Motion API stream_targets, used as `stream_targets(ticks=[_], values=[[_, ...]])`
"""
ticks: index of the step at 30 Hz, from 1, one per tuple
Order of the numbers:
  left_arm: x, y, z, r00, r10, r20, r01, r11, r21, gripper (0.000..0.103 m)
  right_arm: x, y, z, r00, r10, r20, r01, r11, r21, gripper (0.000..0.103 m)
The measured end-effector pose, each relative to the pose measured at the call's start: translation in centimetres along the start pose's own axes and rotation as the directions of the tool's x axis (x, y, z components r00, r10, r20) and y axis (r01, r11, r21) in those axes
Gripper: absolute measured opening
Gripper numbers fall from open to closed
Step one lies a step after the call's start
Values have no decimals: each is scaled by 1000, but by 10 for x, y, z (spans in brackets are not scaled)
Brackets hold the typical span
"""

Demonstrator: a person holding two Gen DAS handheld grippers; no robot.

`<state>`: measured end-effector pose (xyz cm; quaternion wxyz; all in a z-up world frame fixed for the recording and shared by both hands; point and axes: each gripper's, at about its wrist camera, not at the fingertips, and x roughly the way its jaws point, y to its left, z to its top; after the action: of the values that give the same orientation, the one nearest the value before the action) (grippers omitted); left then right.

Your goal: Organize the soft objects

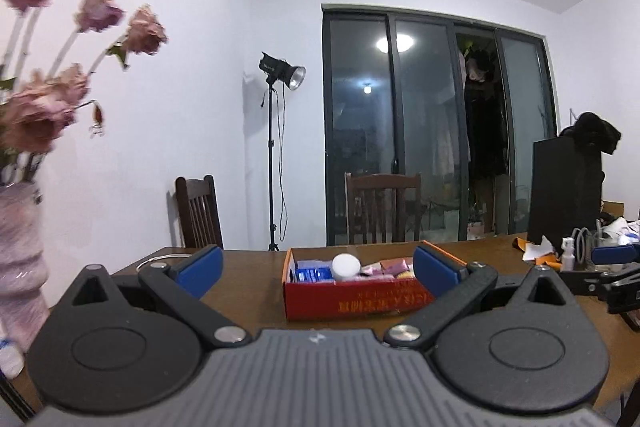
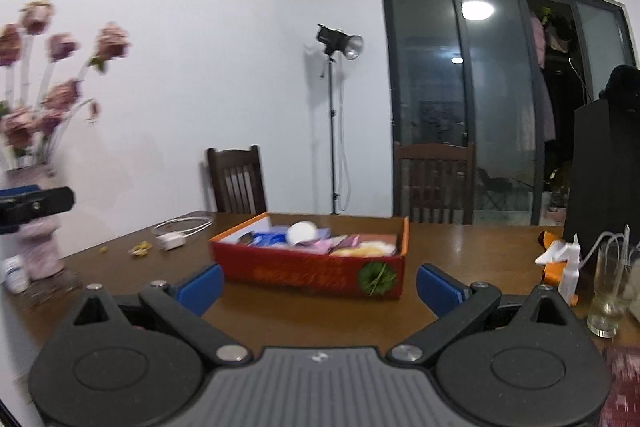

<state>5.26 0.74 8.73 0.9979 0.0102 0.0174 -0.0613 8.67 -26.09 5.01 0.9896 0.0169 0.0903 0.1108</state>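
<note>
A red cardboard box stands on the brown wooden table, holding soft packets in blue, pink and yellow and a white round lid. My left gripper is open and empty, its blue pads level with the box's near side. In the right wrist view the same box sits ahead of my right gripper, which is open and empty just short of it. The left gripper's tip shows at the left edge of that view.
A pink vase with dried roses stands at the left. A white charger and cable lie behind the box. A glass, a spray bottle and a black speaker stand at the right. Two chairs face the table.
</note>
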Motion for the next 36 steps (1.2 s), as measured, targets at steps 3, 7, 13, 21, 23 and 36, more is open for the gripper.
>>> stream_targets(ticks=[3, 7, 13, 21, 23, 36], values=[[-30, 3, -21, 1000, 21, -19, -21, 999, -27, 103, -33, 11, -23, 1000, 13, -5, -13, 1000, 17, 103], [-43, 5, -37, 998, 1, -64, -2, 1000, -11, 103, -56, 31, -41, 1000, 21, 8, -21, 1000, 2, 103], [-32, 13, -35, 995, 24, -101, -33, 995, -93, 103, -55, 48, -40, 999, 15, 34, -13, 999, -50, 103], [-34, 14, -39, 994, 41, -101, -48, 997, -66, 103, -50, 42, -36, 999, 23, 43, -23, 1000, 3, 103], [-35, 11, -39, 995, 46, -92, -52, 997, -57, 103, -49, 42, -36, 999, 28, 42, -29, 1000, 5, 103], [-35, 9, -40, 995, 34, -93, -38, 998, -40, 103, -45, 44, -41, 999, 5, 33, -5, 1000, 2, 103]])
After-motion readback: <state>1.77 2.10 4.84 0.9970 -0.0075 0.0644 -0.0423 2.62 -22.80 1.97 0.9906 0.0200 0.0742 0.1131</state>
